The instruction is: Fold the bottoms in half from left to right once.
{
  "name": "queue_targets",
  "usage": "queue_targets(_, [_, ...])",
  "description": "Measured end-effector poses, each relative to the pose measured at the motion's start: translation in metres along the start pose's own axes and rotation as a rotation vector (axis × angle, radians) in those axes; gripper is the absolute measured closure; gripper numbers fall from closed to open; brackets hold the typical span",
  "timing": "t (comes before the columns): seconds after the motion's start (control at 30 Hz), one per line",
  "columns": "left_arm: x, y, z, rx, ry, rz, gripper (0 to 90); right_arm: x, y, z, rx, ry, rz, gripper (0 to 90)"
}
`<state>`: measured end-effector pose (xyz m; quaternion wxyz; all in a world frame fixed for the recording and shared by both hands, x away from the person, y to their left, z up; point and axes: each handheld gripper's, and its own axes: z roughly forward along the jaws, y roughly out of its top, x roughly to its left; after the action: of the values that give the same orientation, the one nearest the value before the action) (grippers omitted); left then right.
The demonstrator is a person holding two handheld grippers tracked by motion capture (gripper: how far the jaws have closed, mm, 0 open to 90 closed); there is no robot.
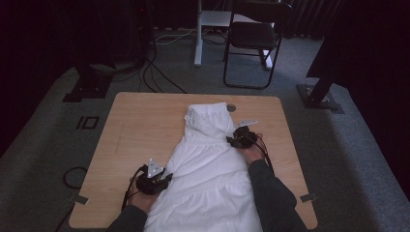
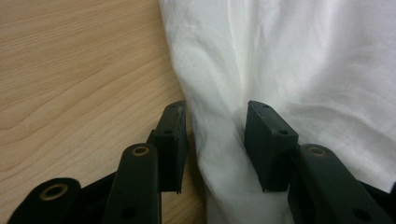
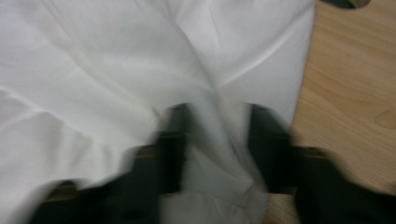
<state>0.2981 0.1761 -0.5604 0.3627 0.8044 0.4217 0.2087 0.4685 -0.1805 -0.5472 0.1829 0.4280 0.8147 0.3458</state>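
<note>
1. We see a white garment (image 1: 208, 169) spread lengthwise down the middle of a wooden table (image 1: 140, 125), its bunched narrow end toward the far edge and its wider end running off the near edge between the person's forearms.
2. We find the left gripper (image 1: 162, 180) at the garment's left edge, near the near-left part of the table. In the left gripper view its jaws stand partly apart with a fold of the white cloth (image 2: 219, 140) gathered between them; the pads appear to press on the fold from both sides.
3. We find the right gripper (image 1: 235, 137) at the garment's right edge, just below the bunched end. The right gripper view is blurred; a ridge of cloth (image 3: 215, 140) sits between the two jaws, which stand fairly close. We cannot tell for certain whether the pads pinch it.
4. A small round hole (image 1: 231, 108) in the tabletop lies just beside the garment's far end.
5. A dark folding chair (image 1: 254, 36) stands on the carpet beyond the table.
</note>
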Motion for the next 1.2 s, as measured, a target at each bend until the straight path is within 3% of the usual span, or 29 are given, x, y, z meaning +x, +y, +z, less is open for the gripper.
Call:
queue_targets(0.03, [0.000,0.000,0.000,-0.002,0.002,0.000,59.5,-0.001,0.000,-0.002,-0.016,-0.050,0.022,87.5])
queue_targets(0.07, [0.000,0.000,0.000,-0.001,0.002,0.005,59.6,-0.003,0.001,-0.007,-0.055,-0.110,0.061,88.6])
queue_targets(0.13, [0.000,0.000,0.000,0.001,0.001,0.014,59.9,-0.013,0.002,-0.018,-0.118,-0.119,0.177,89.2])
queue_targets(0.17, [-0.001,0.001,0.000,0.003,0.002,0.014,59.9,-0.016,0.002,-0.019,-0.102,-0.128,0.184,89.1])
queue_targets(0.27, [-0.003,0.001,0.000,0.004,0.014,0.030,60.0,-0.012,-0.003,-0.009,-0.023,-0.166,0.125,88.9])
queue_targets(0.33, [-0.002,0.001,0.000,0.007,0.001,0.021,59.9,-0.011,-0.008,-0.001,0.005,-0.151,0.142,88.3])
queue_targets(0.4, [0.002,0.006,0.001,0.037,-0.026,0.020,59.7,-0.012,-0.008,0.000,-0.009,-0.140,0.166,87.4])
queue_targets(0.47, [0.004,0.017,0.001,0.064,-0.001,0.065,54.9,-0.014,-0.007,-0.001,0.005,-0.130,0.160,84.9])
queue_targets(0.5, [0.007,0.026,-0.001,0.053,0.010,0.076,54.5,-0.014,-0.007,-0.002,0.007,-0.126,0.157,84.9])
queue_targets(0.63, [0.017,0.074,0.003,-0.043,-0.003,0.066,49.5,-0.014,-0.009,-0.002,-0.005,-0.126,0.158,86.0])
queue_targets(0.7, [0.022,0.096,0.022,-0.031,-0.003,0.062,48.8,-0.013,-0.009,-0.002,0.000,-0.127,0.153,86.4])
queue_targets(0.8, [0.027,0.115,0.063,0.009,-0.020,0.004,49.1,-0.014,-0.008,-0.002,0.006,-0.123,0.147,86.6])
queue_targets(0.9, [0.024,0.109,0.099,0.102,-0.044,-0.054,50.3,-0.015,-0.009,-0.002,-0.002,-0.112,0.153,86.9])
queue_targets(0.93, [0.023,0.104,0.103,0.092,-0.045,-0.051,53.4,-0.016,-0.010,-0.003,-0.005,-0.108,0.153,87.1])
queue_targets(1.0, [0.022,0.098,0.098,0.072,-0.069,-0.062,65.3,-0.015,-0.012,-0.004,-0.007,-0.106,0.153,87.4])
queue_targets(1.07, [0.020,0.090,0.089,0.076,-0.051,-0.026,76.2,-0.013,-0.016,-0.009,0.000,-0.105,0.133,87.5])
queue_targets(1.13, [0.017,0.077,0.078,0.060,-0.075,-0.012,80.9,-0.009,-0.023,-0.017,0.012,-0.097,0.107,87.4])
queue_targets(1.2, [0.010,0.065,0.063,0.059,-0.085,0.031,81.4,-0.003,-0.032,-0.026,0.015,-0.079,0.104,87.4])
